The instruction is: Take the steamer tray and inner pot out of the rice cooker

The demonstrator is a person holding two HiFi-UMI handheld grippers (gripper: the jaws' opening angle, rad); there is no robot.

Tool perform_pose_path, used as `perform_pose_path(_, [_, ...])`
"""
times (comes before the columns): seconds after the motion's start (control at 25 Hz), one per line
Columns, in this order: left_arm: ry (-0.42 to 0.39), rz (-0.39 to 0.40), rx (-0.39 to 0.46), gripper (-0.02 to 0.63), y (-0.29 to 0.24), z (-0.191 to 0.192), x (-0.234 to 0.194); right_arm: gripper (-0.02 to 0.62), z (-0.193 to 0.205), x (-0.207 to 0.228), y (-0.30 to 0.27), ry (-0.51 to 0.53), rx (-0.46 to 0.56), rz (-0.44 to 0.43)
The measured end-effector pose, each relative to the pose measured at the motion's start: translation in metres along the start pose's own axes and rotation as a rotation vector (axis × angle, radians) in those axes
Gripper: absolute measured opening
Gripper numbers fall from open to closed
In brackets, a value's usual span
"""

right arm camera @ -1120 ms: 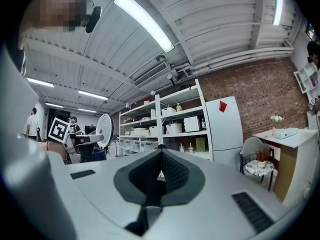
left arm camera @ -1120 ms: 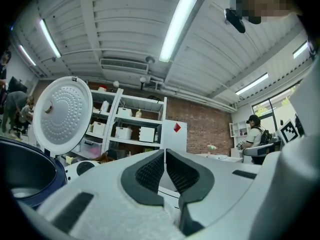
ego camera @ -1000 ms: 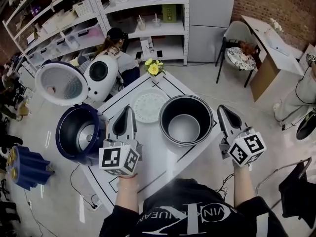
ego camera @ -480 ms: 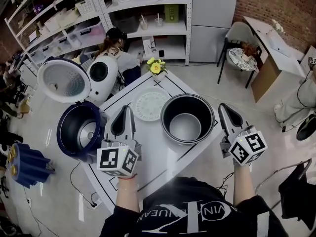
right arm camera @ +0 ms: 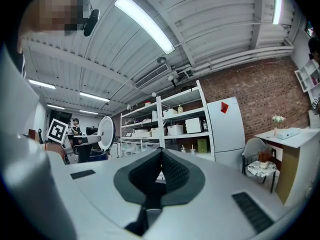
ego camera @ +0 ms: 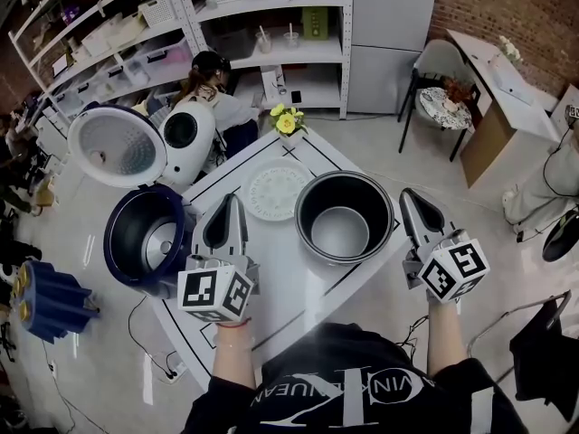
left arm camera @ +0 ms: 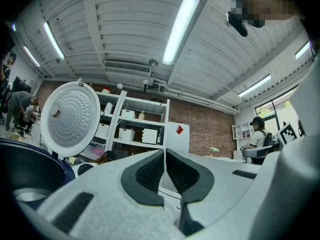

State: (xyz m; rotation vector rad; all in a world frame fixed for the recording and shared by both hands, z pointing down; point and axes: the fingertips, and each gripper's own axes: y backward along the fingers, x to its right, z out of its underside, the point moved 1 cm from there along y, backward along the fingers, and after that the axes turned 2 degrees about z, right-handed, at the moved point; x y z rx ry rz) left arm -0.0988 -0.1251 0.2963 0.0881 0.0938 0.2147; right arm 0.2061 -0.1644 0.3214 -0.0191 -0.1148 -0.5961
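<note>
In the head view the dark inner pot (ego camera: pixel 344 217) stands upright on the white table (ego camera: pixel 298 297), with the round white steamer tray (ego camera: pixel 278 189) flat beside it to the left. The dark blue rice cooker (ego camera: pixel 147 238) sits at the table's left edge, lid (ego camera: pixel 117 146) raised and cavity hollow. My left gripper (ego camera: pixel 232 202) is shut and holds nothing, between the cooker and the pot. On the pot's right my right gripper (ego camera: pixel 408 199) is shut, nothing in it. Both point level; the left gripper view shows shut pads (left arm camera: pixel 150 173) and the perforated lid (left arm camera: pixel 69 116).
A small vase of yellow flowers (ego camera: pixel 285 123) stands at the table's far corner. A person (ego camera: pixel 220 98) sits behind it by white shelving (ego camera: pixel 271 25). A chair (ego camera: pixel 441 84) and a side table (ego camera: pixel 502 89) are at the right; a blue object (ego camera: pixel 50 301) lies on the floor at left.
The view shifted slightly; both grippers, pot, tray and cooker keep their places relative to one another.
</note>
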Motion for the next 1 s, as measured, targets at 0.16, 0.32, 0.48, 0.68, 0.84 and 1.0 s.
perform_pose_path(0.16, [0.000,0.001,-0.005,0.018,-0.001,0.003,0.001,-0.002,0.005,0.001,-0.001,-0.003,-0.008,-0.002])
perform_pose_path(0.32, [0.002,-0.001,-0.010,0.018,-0.001,0.005,-0.001,-0.002,0.010,0.000,-0.003,-0.007,-0.017,-0.008])
perform_pose_path(0.48, [0.005,-0.003,-0.016,0.018,-0.002,0.008,-0.001,-0.002,0.013,0.000,-0.005,-0.016,-0.023,-0.014])
perform_pose_path(0.68, [0.007,-0.007,-0.019,0.018,-0.002,0.008,-0.002,-0.002,0.013,-0.001,-0.008,-0.015,-0.028,-0.019])
perform_pose_path(0.84, [0.010,-0.009,-0.023,0.018,-0.004,0.009,-0.005,-0.002,0.015,-0.001,-0.011,-0.016,-0.034,-0.020])
perform_pose_path(1.0, [0.013,-0.013,-0.028,0.018,-0.007,0.013,-0.007,-0.002,0.018,0.001,-0.015,-0.015,-0.040,-0.021])
